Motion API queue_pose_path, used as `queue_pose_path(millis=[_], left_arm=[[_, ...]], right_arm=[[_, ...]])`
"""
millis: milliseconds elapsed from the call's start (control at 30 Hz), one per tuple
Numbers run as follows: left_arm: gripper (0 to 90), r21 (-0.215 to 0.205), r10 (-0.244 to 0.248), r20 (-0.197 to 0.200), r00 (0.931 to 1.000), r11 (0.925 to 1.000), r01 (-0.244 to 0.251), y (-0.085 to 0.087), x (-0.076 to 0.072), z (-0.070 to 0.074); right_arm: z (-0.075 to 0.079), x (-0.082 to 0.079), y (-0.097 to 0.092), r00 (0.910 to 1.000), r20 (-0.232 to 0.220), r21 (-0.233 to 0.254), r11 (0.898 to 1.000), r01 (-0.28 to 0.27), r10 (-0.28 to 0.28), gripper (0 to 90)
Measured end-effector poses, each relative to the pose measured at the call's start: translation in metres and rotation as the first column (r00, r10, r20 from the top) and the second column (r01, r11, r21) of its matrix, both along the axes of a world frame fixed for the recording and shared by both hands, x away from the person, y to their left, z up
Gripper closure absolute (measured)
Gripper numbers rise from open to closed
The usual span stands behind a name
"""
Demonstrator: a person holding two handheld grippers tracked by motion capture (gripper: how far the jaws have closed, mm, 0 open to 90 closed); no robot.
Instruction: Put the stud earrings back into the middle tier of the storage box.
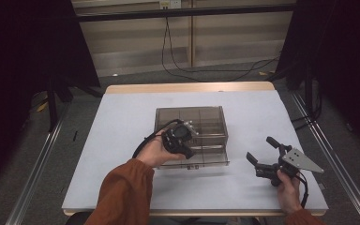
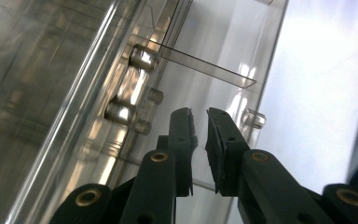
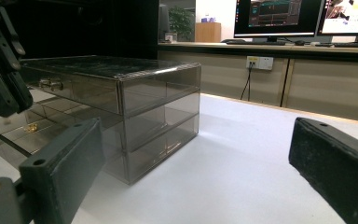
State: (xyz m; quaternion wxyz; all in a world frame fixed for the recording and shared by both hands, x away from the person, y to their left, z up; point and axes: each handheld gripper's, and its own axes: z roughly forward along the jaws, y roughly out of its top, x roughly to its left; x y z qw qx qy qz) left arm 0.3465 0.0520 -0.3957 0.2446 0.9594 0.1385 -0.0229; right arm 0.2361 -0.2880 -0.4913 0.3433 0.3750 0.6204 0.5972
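Note:
A smoky clear plastic drawer box [image 1: 206, 117] [image 3: 121, 79] stands mid-table. Its bottom drawer [image 1: 206, 161] [image 3: 9, 135] is pulled out toward me. My left gripper [image 1: 187, 145] [image 2: 199, 114] [image 3: 4, 93] points down over that drawer. Its jaws stand a narrow gap apart and press on nothing; a thin clear pane edge runs just behind them. Clear handle posts [image 2: 142, 58] sit to their left. My right gripper [image 1: 261, 150] [image 3: 196, 140] rests low at the table's right, jaws wide open and empty, facing the box's side.
The white table [image 1: 122, 140] has bare room left of, right of and behind the box. Cables [image 1: 201, 70] trail on the floor beyond the far edge. A desk with monitors [image 3: 279, 18] stands in the background of the right gripper view.

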Motion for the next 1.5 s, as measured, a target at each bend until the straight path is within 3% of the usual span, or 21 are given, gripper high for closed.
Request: queue_pose_path(millis=[200, 367, 433, 500, 600, 667, 733, 767, 833, 900, 1033, 1167, 1333, 1400, 1467, 1500], left_arm=[[81.6, -0.075, 0.023, 0.023, 0.9995, 0.997, -0.021, 0.023, -0.008, 0.001], [80.1, -0.171, 0.071, 0.03, 0.997, 0.9831, -0.065, 0.045, -0.012, 0.001], [80.3, -0.21, 0.096, 0.018, 0.9952, 0.9735, -0.09, 0.054, -0.014, 0.001], [80.3, -0.217, 0.118, 0.025, 0.9927, 0.9699, -0.11, 0.065, -0.016, 0.003], [80.3, -0.247, 0.156, 0.021, 0.9875, 0.9579, -0.146, 0.08, -0.016, 0.001], [80.3, -0.28, 0.185, 0.025, 0.9824, 0.9447, -0.171, 0.09, -0.017, 0.0], [81.0, -0.285, 0.207, 0.03, 0.9778, 0.9393, -0.19, 0.101, -0.019, 0.0], [80.9, -0.306, 0.224, 0.025, 0.9744, 0.9297, -0.206, 0.106, -0.02, -0.001], [79.7, -0.319, 0.24, 0.022, 0.9705, 0.9217, -0.221, 0.116, -0.021, -0.004], [79.1, -0.312, 0.258, 0.016, 0.966, 0.9191, -0.24, 0.126, -0.021, -0.007], [75.2, -0.302, 0.318, 0.012, 0.9481, 0.905, -0.3, 0.143, -0.022, -0.013], [72.5, -0.277, 0.36, 0.013, 0.9328, 0.8977, -0.343, 0.158, -0.021, -0.019], [75.2, -0.205, 0.383, 0.021, 0.9236, 0.9058, -0.371, 0.166, -0.013, -0.025], [75.8, -0.174, 0.375, 0.008, 0.9269, 0.9134, -0.368, 0.166, -0.007, -0.029], [76.2, -0.121, 0.377, 0.012, 0.9261, 0.9199, -0.373, 0.164, -0.002, -0.034], [76.2, -0.102, 0.365, 0.005, 0.9311, 0.9265, -0.362, 0.164, 0.001, -0.035]], right_arm=[[0.0, 0.0, 0.0, 1.0, -0.002, 0.002, 1.0, 0.001, -0.001, 2.9], [0.0, 0.0, 0.0, 1.0, -0.001, 0.002, 1.0, 0.0, 0.0, 2.9], [0.0, 0.0, 0.0, 1.0, 0.0, 0.001, 1.0, 0.0, 0.0, 2.9], [0.0, 0.0, 0.0, 1.0, 0.001, 0.001, 1.0, 0.001, -0.001, 2.9], [0.0, 0.0, 0.0, 1.0, 0.0, 0.001, 1.0, 0.001, -0.001, 2.9], [0.0, 0.0, 0.0, 1.0, 0.0, 0.001, 1.0, 0.002, -0.002, 2.9], [0.0, 0.0, 0.0, 1.0, 0.0, 0.0, 1.0, 0.002, -0.002, 2.9], [0.0, 0.0, 0.0, 1.0, 0.001, 0.001, 1.0, 0.002, -0.002, 2.9], [0.0, 0.0, 0.0, 1.0, 0.0, 0.0, 1.0, 0.003, -0.003, 2.9], [0.0, 0.0, 0.0, 1.0, 0.0, 0.0, 1.0, 0.005, -0.005, 2.9], [0.0, 0.0, 0.0, 1.0, 0.001, -0.001, 1.0, 0.005, -0.005, 2.9], [0.0, 0.0, 0.0, 1.0, 0.0, -0.001, 1.0, 0.004, -0.004, 2.9], [0.0, 0.0, 0.0, 1.0, -0.001, 0.0, 1.0, 0.003, -0.003, 2.9], [0.0, 0.0, 0.0, 1.0, 0.0, -0.001, 1.0, 0.003, -0.003, 2.9], [0.0, 0.0, 0.0, 1.0, 0.0, -0.001, 1.0, 0.003, -0.003, 2.8], [0.0, 0.0, 0.0, 1.0, 0.002, 0.001, 1.0, 0.001, -0.001, 2.8]])
